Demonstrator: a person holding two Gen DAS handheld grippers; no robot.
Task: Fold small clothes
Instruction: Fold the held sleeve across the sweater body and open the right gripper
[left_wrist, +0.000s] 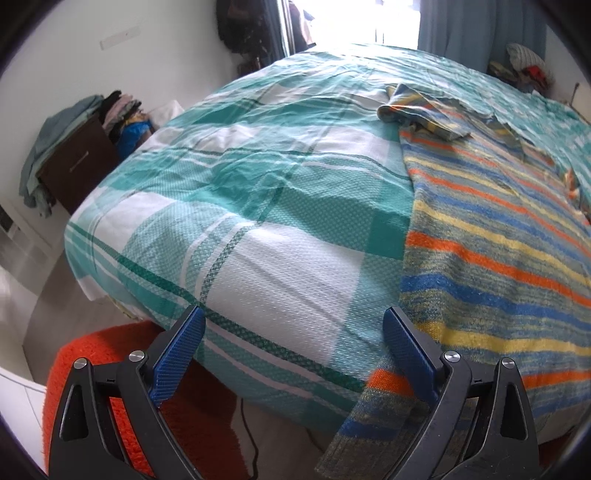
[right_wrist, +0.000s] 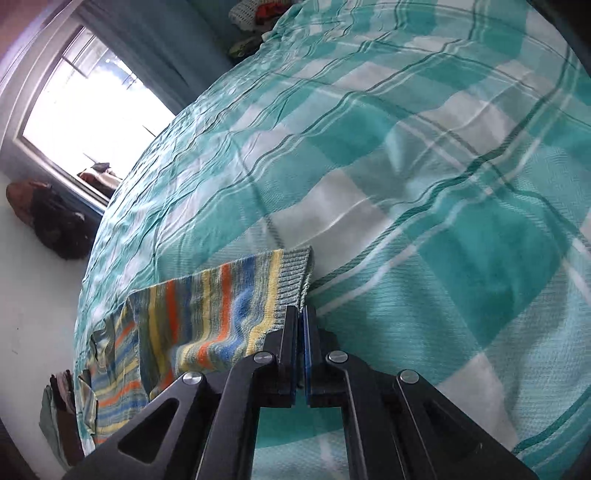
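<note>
Home bedroom: bed (left_wrist: 258, 206) under teal plaid cover, bright window (right_wrist: 85, 122) with blue curtain (left_wrist: 454, 26) at far end, clothes-piled brown cabinet (left_wrist: 77, 166) far left.

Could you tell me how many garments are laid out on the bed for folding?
1: a knitted sweater with orange, blue and yellow stripes on the teal checked bedspread, its ribbed cuff pinched by the right gripper.

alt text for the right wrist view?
The right gripper is shut on the ribbed cuff of a striped sweater, which lies across a teal-and-white plaid bedspread. A bright window is at upper left.
</note>
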